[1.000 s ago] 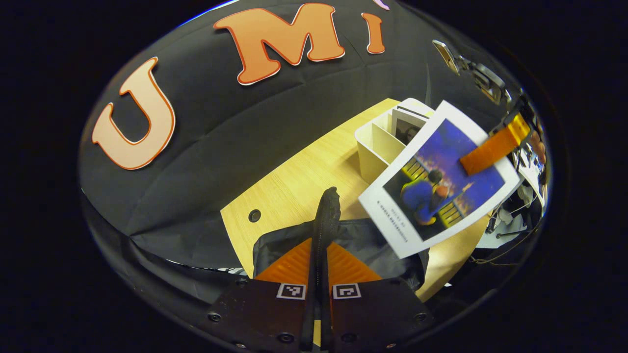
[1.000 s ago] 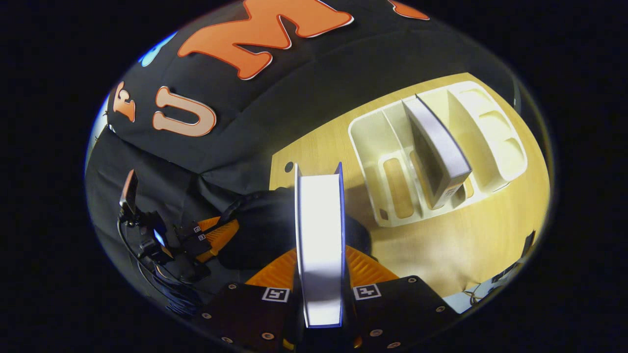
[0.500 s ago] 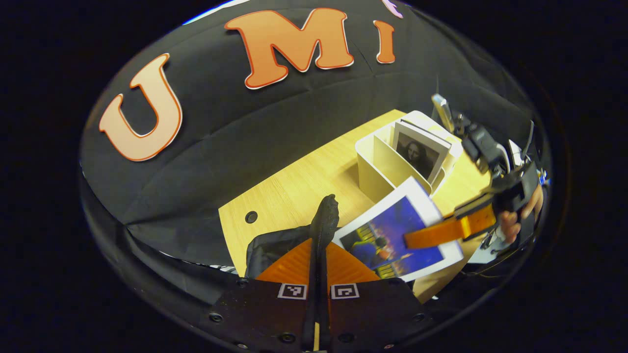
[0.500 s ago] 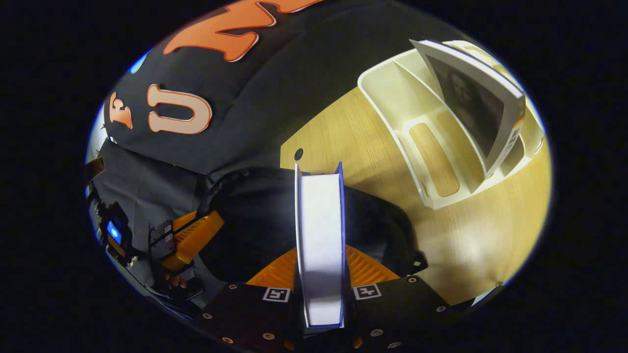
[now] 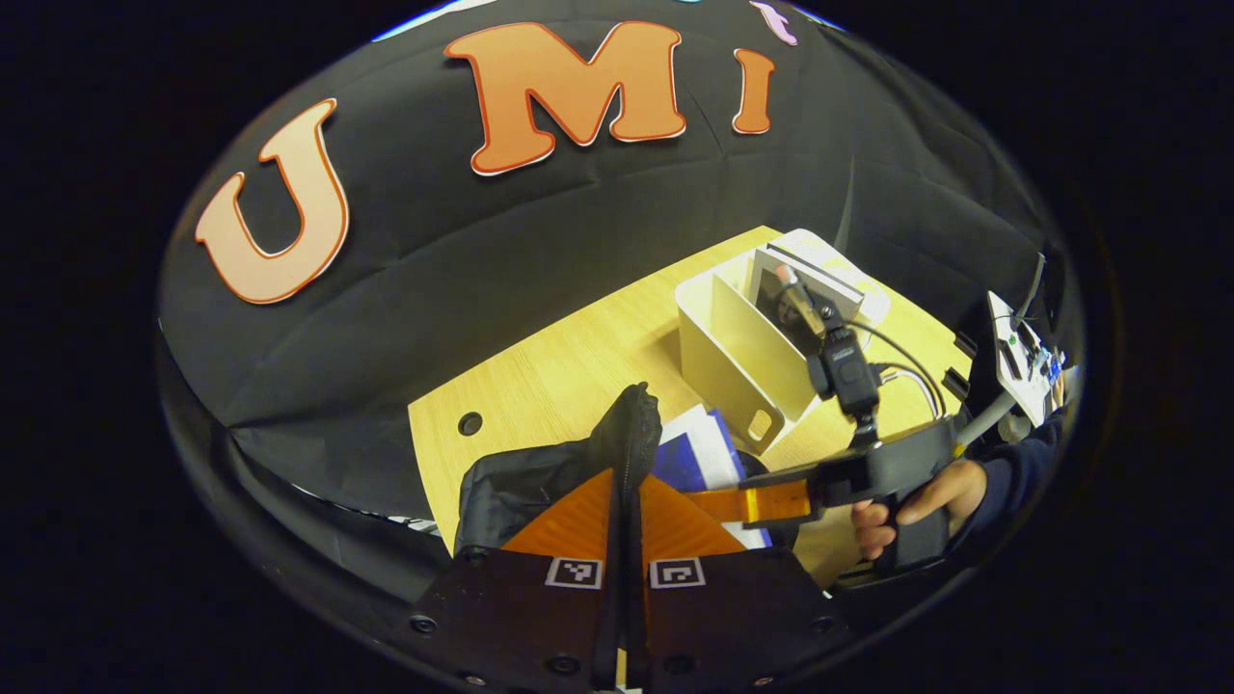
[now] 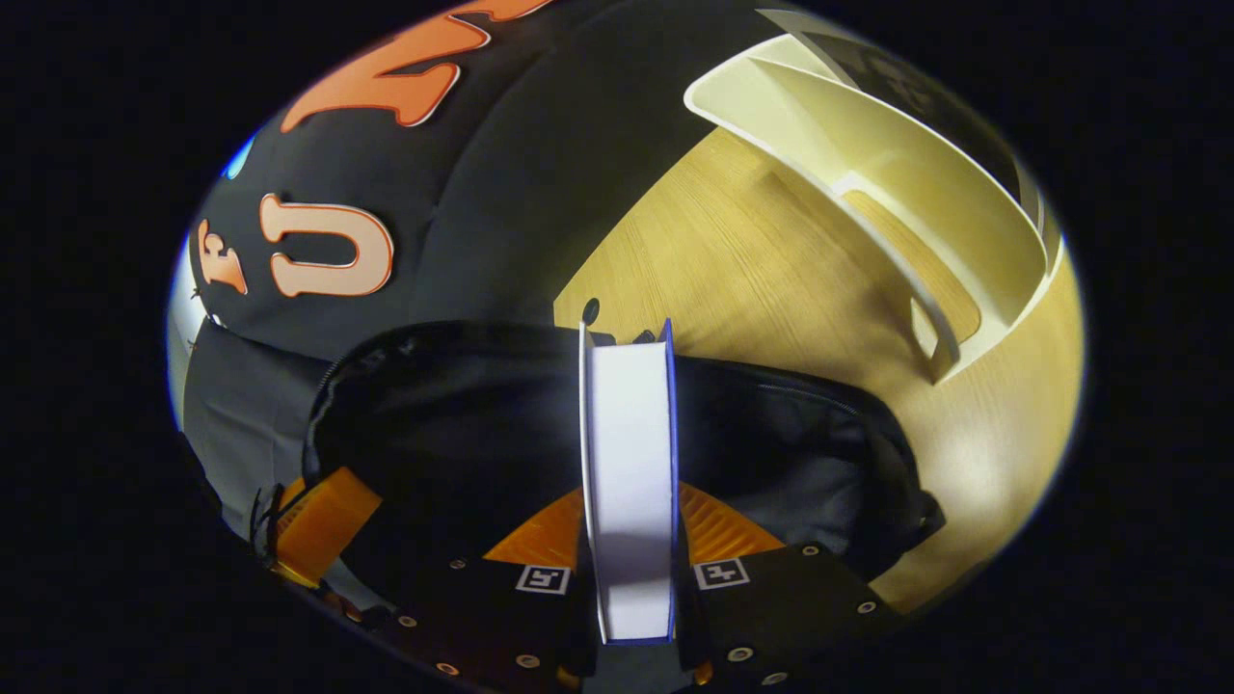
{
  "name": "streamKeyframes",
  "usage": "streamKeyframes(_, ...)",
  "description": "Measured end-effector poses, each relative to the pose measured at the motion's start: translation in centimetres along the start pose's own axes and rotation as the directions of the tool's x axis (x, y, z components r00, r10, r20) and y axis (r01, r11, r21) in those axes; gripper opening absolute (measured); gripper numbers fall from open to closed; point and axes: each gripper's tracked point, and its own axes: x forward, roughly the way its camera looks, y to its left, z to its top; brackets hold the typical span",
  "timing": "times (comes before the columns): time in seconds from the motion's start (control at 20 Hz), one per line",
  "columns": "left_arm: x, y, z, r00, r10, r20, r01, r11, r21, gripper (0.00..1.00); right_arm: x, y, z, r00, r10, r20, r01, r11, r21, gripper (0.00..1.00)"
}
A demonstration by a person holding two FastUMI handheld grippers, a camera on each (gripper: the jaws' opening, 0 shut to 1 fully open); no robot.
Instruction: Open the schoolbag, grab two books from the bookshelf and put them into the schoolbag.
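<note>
The black schoolbag [image 5: 521, 477] lies on the wooden table with its mouth open [image 6: 453, 424]. My left gripper [image 5: 625, 482] is shut on a raised fold of the bag's edge [image 5: 631, 424]. My right gripper [image 6: 629, 492] is shut on a blue-covered book [image 6: 627, 453], held edge-on with its far end at the bag's mouth. In the left gripper view, that book [image 5: 699, 453] dips into the bag, with the right gripper [image 5: 742, 503] and a hand [image 5: 916, 501] behind it. The white bookshelf [image 5: 733, 347] holds another book [image 5: 805, 289].
The bookshelf [image 6: 868, 145] stands on the table [image 6: 771, 289] just past the bag, to the right. A cable hole [image 5: 469, 423] sits near the table's far edge. The left gripper [image 6: 323, 516] is at the bag's left side. A small device [image 5: 1022, 352] sits at far right.
My right gripper has carried the blue book down from beside the bookshelf to the bag's mouth. My left gripper has kept its hold on the bag's edge.
</note>
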Motion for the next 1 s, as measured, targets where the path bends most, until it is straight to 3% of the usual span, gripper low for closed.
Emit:
streamKeyframes(0.2,0.2,-1.6,-0.3,1.0,-0.028,0.002,0.028,0.999,-0.02,0.04,2.3,-0.2,-2.3,1.0,0.024,-0.02,-0.022,0.997,0.069,0.32)
streamKeyframes(0.25,0.0,-1.8,-0.3,0.999,-0.031,0.007,0.032,0.999,-0.036,0.04,2.8,0.1,-2.5,0.999,0.035,-0.006,-0.034,0.996,0.084,0.43)
streamKeyframes(0.3,0.1,-2.2,-0.2,0.999,-0.038,0.006,0.038,0.998,-0.049,0.04,3.1,0.2,-2.6,0.999,0.038,0.0,-0.038,0.997,0.072,0.43)
streamKeyframes(0.35,0.2,-2.2,0.0,0.999,-0.03,0.012,0.03,0.999,-0.043,0.04,3.6,0.2,-2.9,0.999,0.039,0.002,-0.04,0.997,0.068,0.32)
streamKeyframes(0.4,0.1,-2.1,0.0,1.0,-0.022,0.006,0.023,0.999,-0.04,0.04,4.0,0.2,-3.2,0.999,0.034,-0.007,-0.034,0.997,0.071,0.33)
streamKeyframes(0.45,0.0,-2.1,-0.3,1.0,-0.025,0.001,0.025,0.998,-0.05,0.03,4.3,0.2,-3.7,0.999,0.029,-0.033,-0.026,0.997,0.07,0.44)
streamKeyframes(0.55,0.1,-1.6,-0.6,1.0,-0.015,-0.003,0.015,0.998,-0.056,0.04,4.2,-0.9,-4.9,0.994,-0.043,-0.097,0.047,0.998,0.044,0.27)
streamKeyframes(0.6,0.0,-1.3,-0.8,1.0,-0.007,-0.011,0.006,0.998,-0.061,0.04,3.4,-1.7,-5.1,0.99,-0.094,-0.109,0.095,0.995,0.002,0.33)
streamKeyframes(0.65,0.1,-1.3,-0.9,1.0,-0.006,-0.011,0.005,0.997,-0.072,0.03,2.6,-2.6,-5.2,0.983,-0.132,-0.126,0.128,0.991,-0.046,0.53)
streamKeyframes(0.7,0.3,-1.3,-0.8,1.0,-0.008,-0.01,0.008,0.997,-0.079,0.03,1.8,-3.7,-5.3,0.976,-0.169,-0.137,0.158,0.984,-0.088,0.49)
streamKeyframes(0.75,0.3,-1.3,-0.8,1.0,-0.007,-0.011,0.006,0.997,-0.081,0.03,0.9,-4.8,-5.0,0.969,-0.209,-0.131,0.194,0.974,-0.116,0.54)
streamKeyframes(0.8,0.4,-1.2,-0.7,1.0,0.001,-0.012,-0.002,0.998,-0.07,0.04,0.0,-5.5,-4.6,0.965,-0.232,-0.121,0.214,0.966,-0.148,0.8)
streamKeyframes(1.0,1.4,-2.2,-1.1,1.0,-0.002,-0.03,0.0,0.998,-0.066,0.04,-4.2,-8.2,-3.0,0.95,-0.295,-0.1,0.266,0.935,-0.237,0.84)
